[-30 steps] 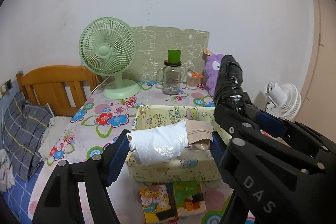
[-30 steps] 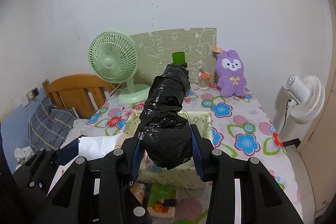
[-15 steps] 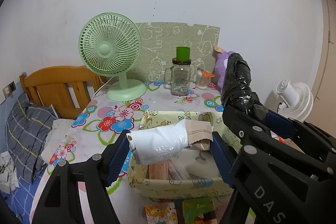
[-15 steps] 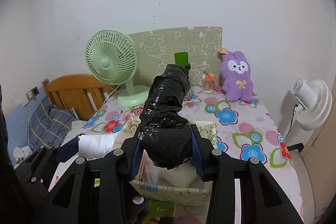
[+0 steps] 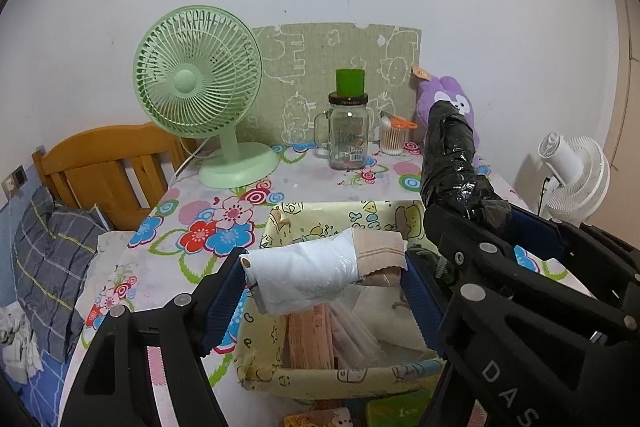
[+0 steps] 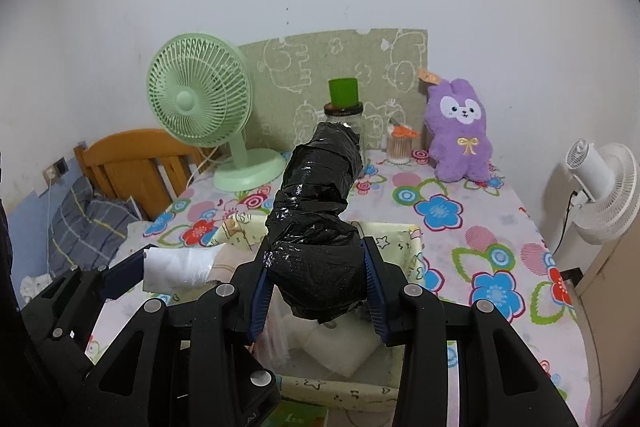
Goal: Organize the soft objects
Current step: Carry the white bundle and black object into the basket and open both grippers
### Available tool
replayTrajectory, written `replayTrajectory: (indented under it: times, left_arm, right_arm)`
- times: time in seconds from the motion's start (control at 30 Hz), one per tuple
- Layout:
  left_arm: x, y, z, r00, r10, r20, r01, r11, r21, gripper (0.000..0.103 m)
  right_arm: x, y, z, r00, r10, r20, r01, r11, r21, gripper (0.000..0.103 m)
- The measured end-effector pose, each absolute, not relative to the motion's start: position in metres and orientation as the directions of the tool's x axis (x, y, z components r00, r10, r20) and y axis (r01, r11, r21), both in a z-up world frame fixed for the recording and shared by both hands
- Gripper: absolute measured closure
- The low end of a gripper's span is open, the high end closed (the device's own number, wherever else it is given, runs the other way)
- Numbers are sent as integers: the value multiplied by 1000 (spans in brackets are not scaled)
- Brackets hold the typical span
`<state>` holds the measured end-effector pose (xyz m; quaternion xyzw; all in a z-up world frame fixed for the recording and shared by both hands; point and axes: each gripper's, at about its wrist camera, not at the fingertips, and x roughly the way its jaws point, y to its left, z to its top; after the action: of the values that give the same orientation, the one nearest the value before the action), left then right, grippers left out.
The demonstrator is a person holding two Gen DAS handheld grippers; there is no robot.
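Note:
My left gripper [image 5: 325,277] is shut on a white plastic-wrapped roll [image 5: 308,277] with a beige cloth end, held crosswise above a yellow printed fabric basket [image 5: 320,377]. The same roll [image 6: 180,269] appears at the left of the right wrist view. My right gripper [image 6: 316,291] is shut on a long black plastic-wrapped bundle [image 6: 320,211] that sticks up and forward over the basket [image 6: 396,235]. That black bundle [image 5: 452,163] rises at the right in the left wrist view. Pink packets and white soft items lie inside the basket.
On the floral tablecloth [image 6: 460,223] stand a green fan [image 5: 200,95], a glass jar with a green cup [image 5: 347,131], a swab holder [image 6: 401,147] and a purple plush bunny [image 6: 460,135]. A white fan [image 6: 600,191] stands right; a wooden headboard [image 5: 104,167] and bed left.
Both grippers have moved forward and down toward the basket, still holding their bundles. The basket's inside now shows beneath them, and the items at the table's back look nearer.

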<state>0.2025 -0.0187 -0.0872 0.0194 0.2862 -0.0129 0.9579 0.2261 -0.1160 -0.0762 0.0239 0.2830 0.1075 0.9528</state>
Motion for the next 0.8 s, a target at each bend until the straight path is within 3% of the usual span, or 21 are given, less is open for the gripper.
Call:
replayTrajectory:
  times: [0.17,0.33,0.43,0.8]
  left_arm:
    - [211,-17,-97,821,-29,-571,46,999,16,20]
    - [216,-15,-105,808,-31,-588,40,999,2,6]
    - [216,-13,-107,806,-33,-590,42,999,1,2]
    - [212,-6,-112,790,-29,-612,41,999,6,0]
  right_arm:
    - [235,-115,-87,805,231,-547,-201,973,116,58]
    - [241,-111,-95,785,265,-560,-234,964,127,58]
    - [243,-108,-97,779,282,-560,-253,959,130,58]
    - [245,-97,-103,748,327,-578,-315,941,125,55]
